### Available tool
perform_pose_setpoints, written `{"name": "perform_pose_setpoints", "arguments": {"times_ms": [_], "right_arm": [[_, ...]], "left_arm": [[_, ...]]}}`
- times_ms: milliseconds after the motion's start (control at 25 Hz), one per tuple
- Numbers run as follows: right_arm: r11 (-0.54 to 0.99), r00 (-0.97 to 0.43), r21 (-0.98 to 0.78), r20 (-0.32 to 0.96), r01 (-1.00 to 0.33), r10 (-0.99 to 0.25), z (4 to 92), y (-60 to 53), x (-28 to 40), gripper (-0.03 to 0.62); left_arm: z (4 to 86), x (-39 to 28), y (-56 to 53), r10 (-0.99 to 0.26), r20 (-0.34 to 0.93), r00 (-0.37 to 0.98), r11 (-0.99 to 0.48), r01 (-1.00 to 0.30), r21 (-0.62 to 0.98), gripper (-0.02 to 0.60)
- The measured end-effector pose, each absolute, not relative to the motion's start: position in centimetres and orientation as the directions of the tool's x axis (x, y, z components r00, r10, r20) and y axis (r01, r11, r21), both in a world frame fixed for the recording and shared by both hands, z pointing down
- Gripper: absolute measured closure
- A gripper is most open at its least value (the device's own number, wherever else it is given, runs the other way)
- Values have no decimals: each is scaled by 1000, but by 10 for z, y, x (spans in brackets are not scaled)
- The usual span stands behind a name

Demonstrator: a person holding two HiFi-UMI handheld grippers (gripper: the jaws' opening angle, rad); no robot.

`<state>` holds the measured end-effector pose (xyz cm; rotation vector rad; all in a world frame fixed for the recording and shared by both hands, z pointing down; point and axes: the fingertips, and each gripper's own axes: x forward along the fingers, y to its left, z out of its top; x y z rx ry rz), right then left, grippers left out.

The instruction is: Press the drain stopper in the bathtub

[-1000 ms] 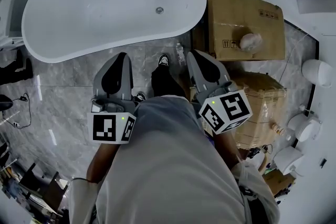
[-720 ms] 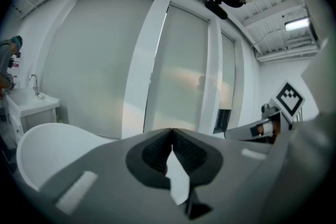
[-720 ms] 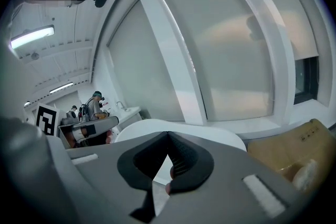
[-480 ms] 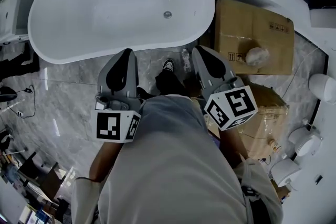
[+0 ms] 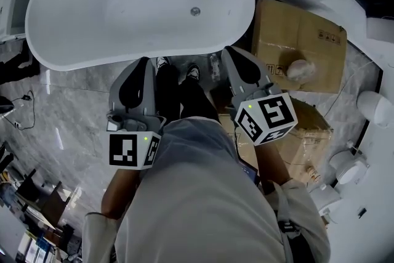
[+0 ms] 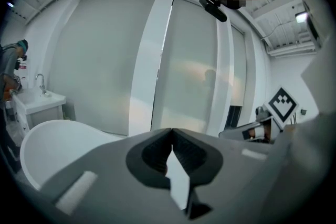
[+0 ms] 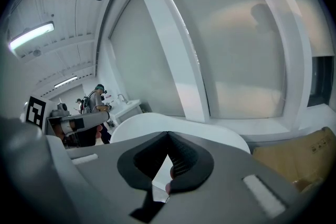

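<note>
The white oval bathtub (image 5: 74, 40) fills the top of the head view, and the small round metal drain stopper (image 5: 195, 11) sits in its floor right of centre. My left gripper (image 5: 144, 62) hangs shut and empty over the tiled floor just short of the tub's near rim. The right gripper (image 5: 229, 50) is also shut and empty, at the tub's near right corner. In the left gripper view the jaws (image 6: 171, 131) meet at the tip with the tub's rim (image 6: 52, 136) beyond. The right gripper view shows its closed jaws (image 7: 168, 135) and the tub (image 7: 210, 136); the stopper is hidden in both.
Two cardboard boxes (image 5: 298, 49) stand right of the tub, with a rounded object on top. A small bottle (image 5: 213, 64) stands on the grey marble floor (image 5: 68, 108). White sanitary fixtures (image 5: 369, 108) line the right edge. A vanity with a faucet (image 6: 37, 97) is at far left, people near it.
The person has stepped closer to the tub, both feet now near its rim. Both grippers stay shut and have come nearer the tub's edge.
</note>
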<state>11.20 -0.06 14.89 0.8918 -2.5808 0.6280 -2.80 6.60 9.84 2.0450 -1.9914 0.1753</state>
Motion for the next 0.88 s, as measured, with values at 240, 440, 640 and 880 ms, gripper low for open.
{"name": "perform_pose_setpoints", "arguments": {"times_ms": [240, 440, 640, 880], "right_arm": [[707, -732, -277, 479, -650, -485, 172, -18, 89, 599], [713, -723, -255, 490, -653, -487, 196, -43, 72, 597], [717, -717, -237, 495, -655, -492, 225, -68, 52, 597], [711, -714, -242, 497, -660, -494, 275, -89, 39, 597]], "left_arm": [[115, -48, 48, -959, 280, 56, -14, -989, 149, 581], [134, -65, 26, -955, 287, 70, -30, -990, 140, 581], [159, -82, -1, -953, 295, 75, -41, -992, 118, 581], [201, -90, -29, -943, 320, 88, -61, -994, 95, 581]]}}
